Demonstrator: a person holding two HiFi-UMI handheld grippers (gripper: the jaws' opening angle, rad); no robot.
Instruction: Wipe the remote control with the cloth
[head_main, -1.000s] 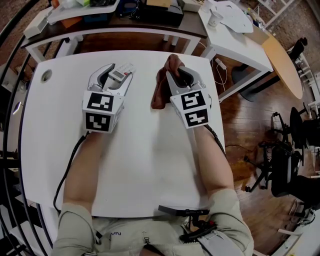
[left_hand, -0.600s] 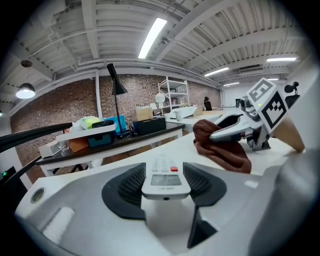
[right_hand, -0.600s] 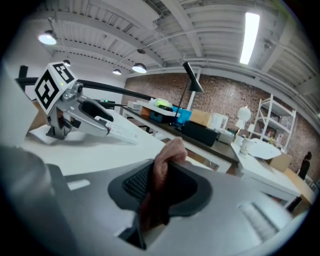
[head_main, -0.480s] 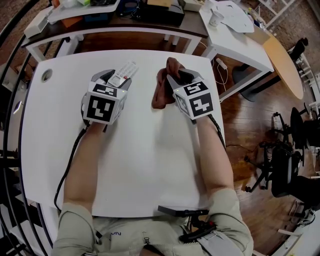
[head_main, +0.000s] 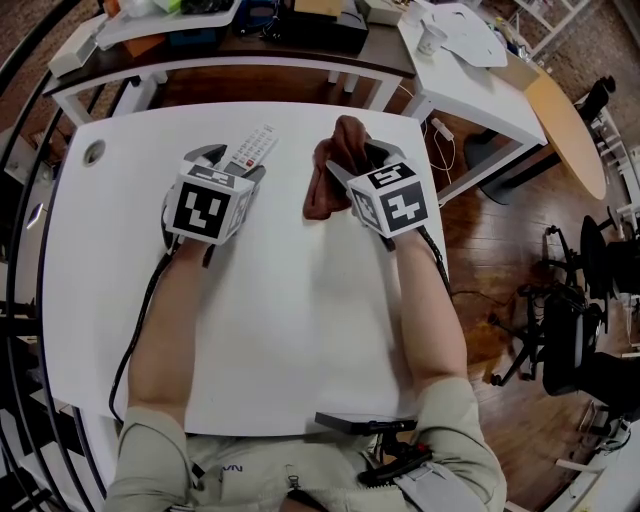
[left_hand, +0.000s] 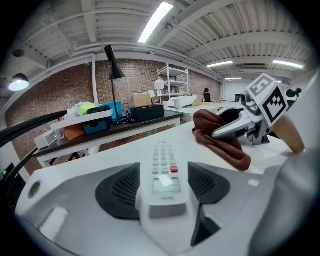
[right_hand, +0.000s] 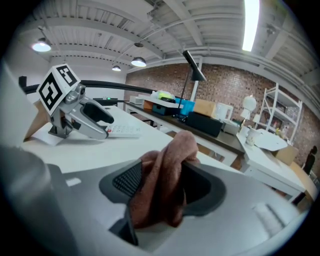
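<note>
left claw (head_main: 232, 160) just opened, remote control (head_main: 255, 142) between | right claw (head_main: 355, 160) just opened, cloth (head_main: 325, 190) between | both lowered

White rectangular desk (head_main: 300, 330), viewed from above. A round grommet hole (head_main: 92, 152) sits near its far left corner. Two items rest on the far half. A white remote control (head_main: 250, 147) lies face up, angled toward the far edge. To its right, apart from it, lies a crumpled brown cloth (head_main: 325, 185).
</note>
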